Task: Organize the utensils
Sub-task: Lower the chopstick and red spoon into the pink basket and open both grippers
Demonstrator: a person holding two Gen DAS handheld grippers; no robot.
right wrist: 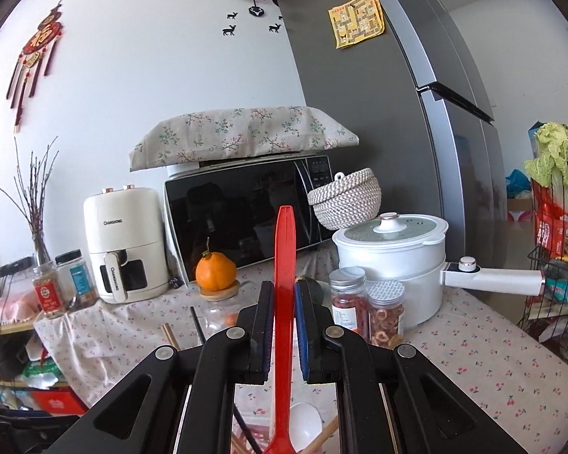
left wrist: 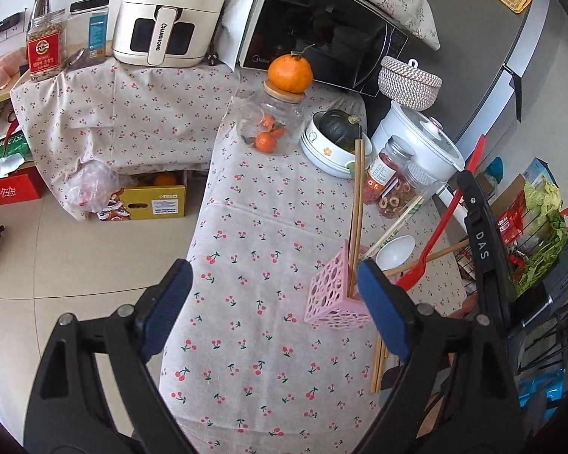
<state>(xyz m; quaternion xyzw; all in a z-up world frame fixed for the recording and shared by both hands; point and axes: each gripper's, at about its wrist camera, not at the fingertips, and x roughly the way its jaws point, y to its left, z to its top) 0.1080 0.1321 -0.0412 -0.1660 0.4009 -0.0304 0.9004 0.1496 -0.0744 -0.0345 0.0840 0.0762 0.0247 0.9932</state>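
Note:
A pink perforated holder (left wrist: 331,295) stands on the cherry-print tablecloth (left wrist: 253,249), holding upright brown chopsticks (left wrist: 357,204), a white spoon (left wrist: 395,251) and a wooden handle (left wrist: 441,254). My left gripper (left wrist: 274,283) is open and empty, its right finger just beside the holder. My right gripper (right wrist: 284,295) is shut on a red spatula's handle (right wrist: 284,265), holding it upright; the left wrist view shows the spatula (left wrist: 441,223) with its head down at the holder. More chopsticks (left wrist: 378,359) lie on the cloth beside the holder.
Behind stand a glass jar (left wrist: 270,123) with an orange (left wrist: 289,72) on top, a bowl with a squash (left wrist: 331,147), two snack jars (left wrist: 388,178), a white pot (right wrist: 394,253), microwave (right wrist: 242,215) and air fryer (right wrist: 127,244). A wire basket (right wrist: 556,302) of groceries is right.

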